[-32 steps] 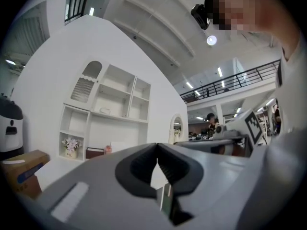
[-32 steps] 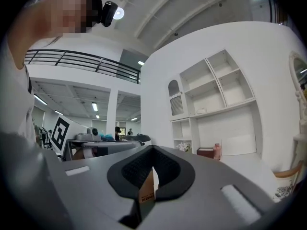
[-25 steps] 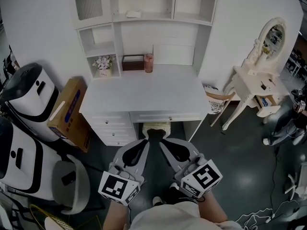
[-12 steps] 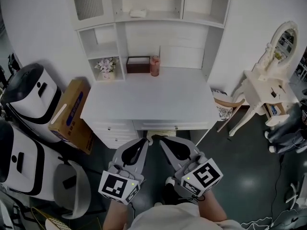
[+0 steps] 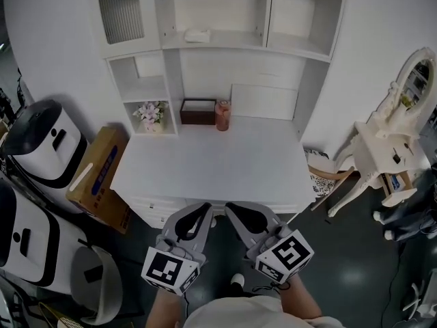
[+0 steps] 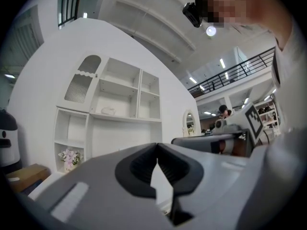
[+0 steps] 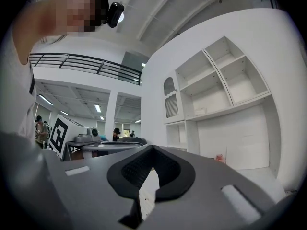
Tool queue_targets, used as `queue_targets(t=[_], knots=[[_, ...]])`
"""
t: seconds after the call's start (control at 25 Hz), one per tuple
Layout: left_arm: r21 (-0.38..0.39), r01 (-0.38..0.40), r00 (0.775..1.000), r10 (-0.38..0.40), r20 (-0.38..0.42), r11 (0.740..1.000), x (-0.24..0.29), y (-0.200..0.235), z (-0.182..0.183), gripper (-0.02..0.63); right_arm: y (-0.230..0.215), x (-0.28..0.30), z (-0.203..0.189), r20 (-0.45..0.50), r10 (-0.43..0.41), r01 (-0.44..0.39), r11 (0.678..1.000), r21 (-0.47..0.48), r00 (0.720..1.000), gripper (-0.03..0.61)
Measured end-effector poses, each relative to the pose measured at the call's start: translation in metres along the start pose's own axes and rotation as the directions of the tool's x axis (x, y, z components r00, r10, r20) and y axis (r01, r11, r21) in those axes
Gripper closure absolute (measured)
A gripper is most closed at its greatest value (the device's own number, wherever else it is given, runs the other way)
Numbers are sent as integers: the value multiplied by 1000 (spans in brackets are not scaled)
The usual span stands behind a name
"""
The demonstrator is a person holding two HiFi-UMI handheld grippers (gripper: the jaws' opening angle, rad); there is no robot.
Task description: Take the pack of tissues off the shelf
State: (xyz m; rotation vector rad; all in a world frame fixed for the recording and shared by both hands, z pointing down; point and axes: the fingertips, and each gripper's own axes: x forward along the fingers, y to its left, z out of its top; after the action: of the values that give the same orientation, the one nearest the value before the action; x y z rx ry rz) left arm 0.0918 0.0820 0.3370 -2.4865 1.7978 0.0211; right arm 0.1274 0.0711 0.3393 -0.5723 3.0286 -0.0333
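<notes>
The pack of tissues (image 5: 197, 35) is a small white packet. It lies on the upper shelf of the white hutch (image 5: 218, 45) over the desk, and it shows small in the left gripper view (image 6: 108, 111) and the right gripper view (image 7: 200, 111). My left gripper (image 5: 207, 207) and right gripper (image 5: 229, 206) hang side by side at the desk's near edge, far below the shelf. Both are shut with nothing between the jaws, as the left gripper (image 6: 157, 145) and the right gripper (image 7: 152, 147) show in their own views.
On the white desk (image 5: 205, 169) at the back stand a brown box (image 5: 198, 111) and a pink jar (image 5: 222, 115); a flower pot (image 5: 151, 114) sits in the left cubby. A cardboard box (image 5: 99, 176) and white machines (image 5: 41, 142) crowd the left. A small vanity table (image 5: 386, 145) stands to the right.
The view has closed in on the desk and tipped up, so the hutch shelves look larger and lower. Both grippers keep their place and stay shut.
</notes>
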Motion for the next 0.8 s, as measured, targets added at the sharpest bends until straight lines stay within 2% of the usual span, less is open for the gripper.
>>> queue_targets(t=[0.48, 0.8], knots=[[15, -63, 998, 62, 17, 998, 69, 17, 4, 612, -68, 21, 5, 17, 77, -77, 997, 5, 997, 578], [29, -73, 997, 73, 6, 997, 93, 20, 0, 612, -95, 23, 1, 21, 78, -78, 997, 20, 997, 578]])
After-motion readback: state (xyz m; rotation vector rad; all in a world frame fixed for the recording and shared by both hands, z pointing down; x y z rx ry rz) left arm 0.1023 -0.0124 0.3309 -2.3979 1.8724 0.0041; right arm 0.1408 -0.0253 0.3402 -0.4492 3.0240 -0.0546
